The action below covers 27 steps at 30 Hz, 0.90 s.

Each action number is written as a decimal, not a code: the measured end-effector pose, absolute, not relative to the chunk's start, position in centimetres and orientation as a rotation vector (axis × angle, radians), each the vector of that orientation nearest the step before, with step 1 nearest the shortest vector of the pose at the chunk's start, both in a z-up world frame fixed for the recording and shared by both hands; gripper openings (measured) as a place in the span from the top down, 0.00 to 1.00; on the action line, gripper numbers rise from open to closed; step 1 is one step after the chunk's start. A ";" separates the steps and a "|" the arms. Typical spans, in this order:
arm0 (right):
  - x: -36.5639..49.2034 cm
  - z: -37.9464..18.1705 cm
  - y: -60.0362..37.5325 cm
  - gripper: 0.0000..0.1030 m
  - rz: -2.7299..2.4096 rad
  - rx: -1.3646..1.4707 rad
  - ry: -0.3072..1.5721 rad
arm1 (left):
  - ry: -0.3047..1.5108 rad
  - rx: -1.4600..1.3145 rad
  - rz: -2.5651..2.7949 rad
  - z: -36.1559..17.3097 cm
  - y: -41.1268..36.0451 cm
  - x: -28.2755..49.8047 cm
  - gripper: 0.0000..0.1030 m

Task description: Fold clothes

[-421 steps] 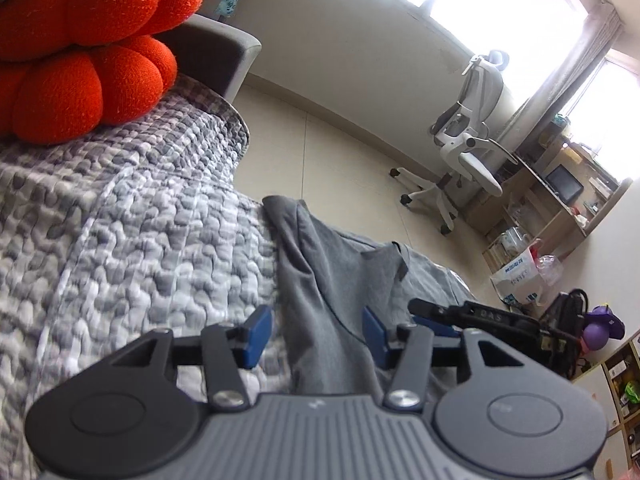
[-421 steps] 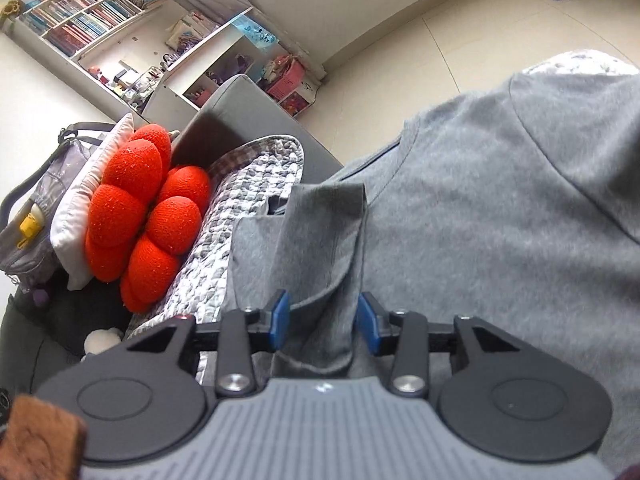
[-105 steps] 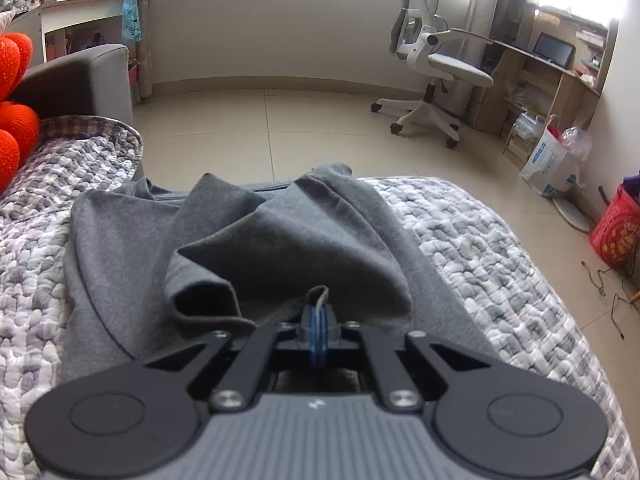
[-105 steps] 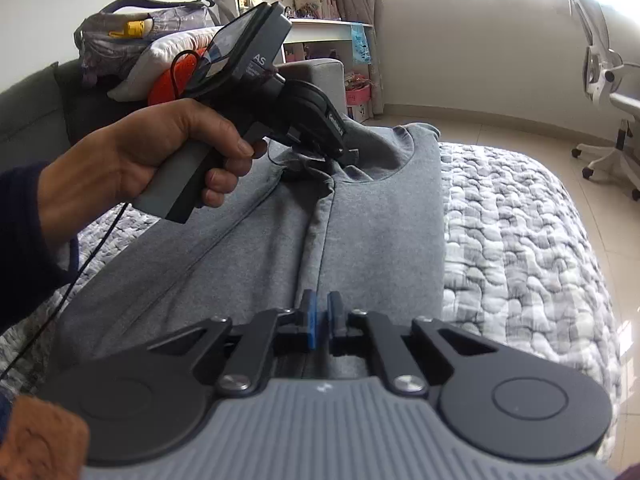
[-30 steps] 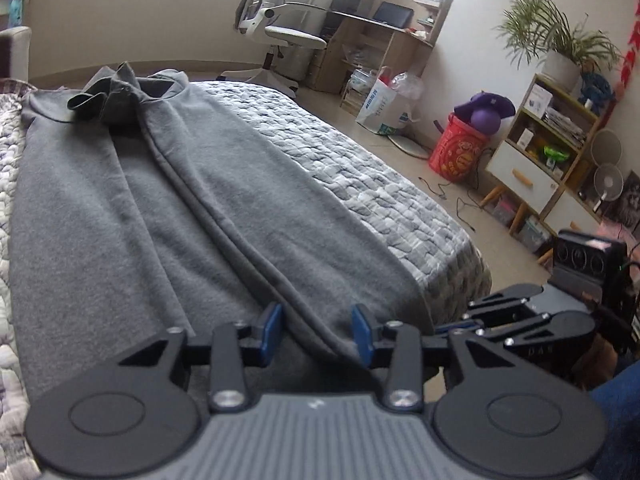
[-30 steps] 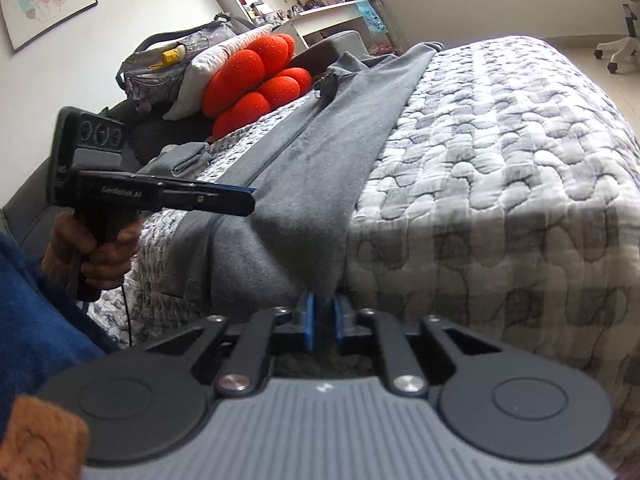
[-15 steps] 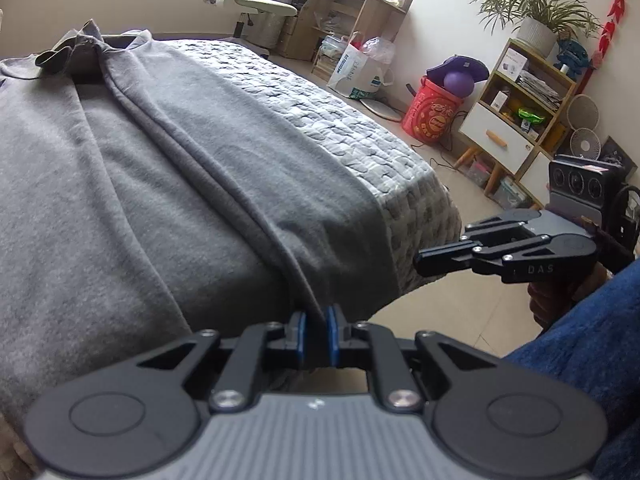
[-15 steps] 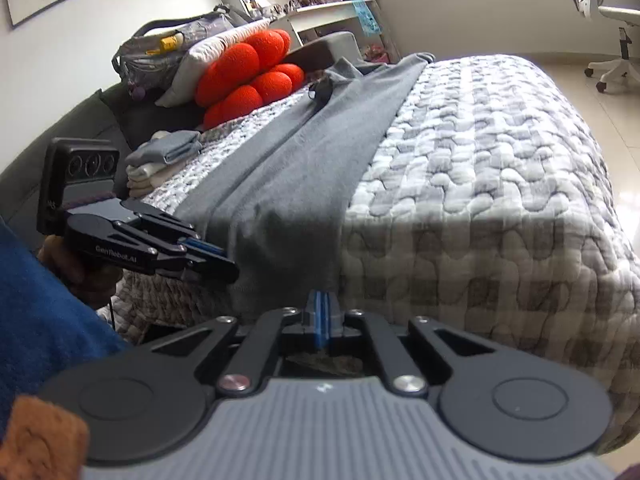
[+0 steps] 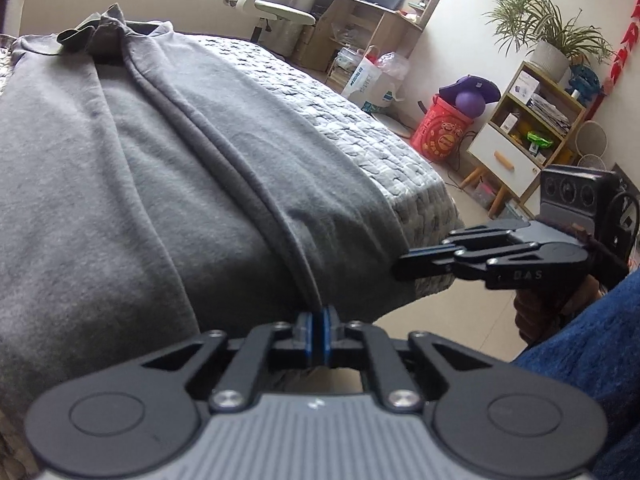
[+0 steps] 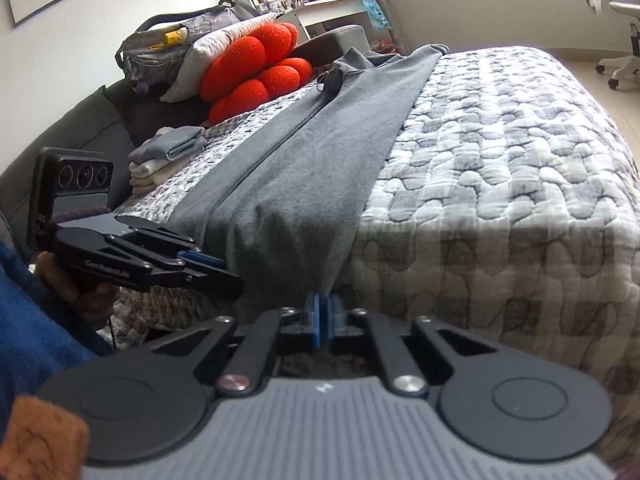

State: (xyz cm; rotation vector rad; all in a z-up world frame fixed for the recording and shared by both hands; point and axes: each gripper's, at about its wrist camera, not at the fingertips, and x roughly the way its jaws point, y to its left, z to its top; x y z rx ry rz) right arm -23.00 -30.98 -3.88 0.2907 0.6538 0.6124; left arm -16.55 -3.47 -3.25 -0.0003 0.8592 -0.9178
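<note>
A grey long-sleeved garment (image 9: 160, 168) lies lengthwise on the quilted bed (image 9: 360, 136), folded in along both sides, its hem hanging over the near edge. My left gripper (image 9: 318, 334) is shut on the hem at the end of a fold ridge. My right gripper (image 10: 320, 320) is shut on the hem's other corner, where the garment (image 10: 304, 184) hangs off the bed (image 10: 500, 184). Each gripper shows in the other's view, the right gripper (image 9: 404, 268) to the right and the left gripper (image 10: 236, 280) to the left, both with jaws closed.
A red bobble cushion (image 10: 256, 68) and bags sit at the head end. A stack of folded clothes (image 10: 164, 156) lies on the bed's left side. An office chair (image 9: 276, 4), a red bucket (image 9: 444, 132) and a shelf unit (image 9: 532, 128) stand on the floor beyond.
Both grippers went from the collar end to the hem. In the last second the left gripper closed on the hem, and the right gripper pinched fully shut on its corner.
</note>
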 end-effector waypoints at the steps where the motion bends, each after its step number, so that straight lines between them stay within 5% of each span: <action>1: -23.6 -3.3 -31.3 0.94 0.626 0.309 0.629 | 0.843 -0.003 -0.931 -2.9 -3.3 -16.8 0.97; 12: -23.3 -4.5 -31.0 0.93 0.538 0.243 0.697 | 0.853 -0.011 -0.876 -2.5 -2.1 -16.7 0.93; 17: -23.8 -2.5 -32.9 0.88 0.512 0.197 0.641 | 0.751 -0.147 -0.857 0.9 2.3 -16.3 0.66; 27: -17.2 1.6 -33.3 0.87 0.474 0.163 0.566 | 0.766 -0.211 -0.548 2.8 5.3 -9.9 0.55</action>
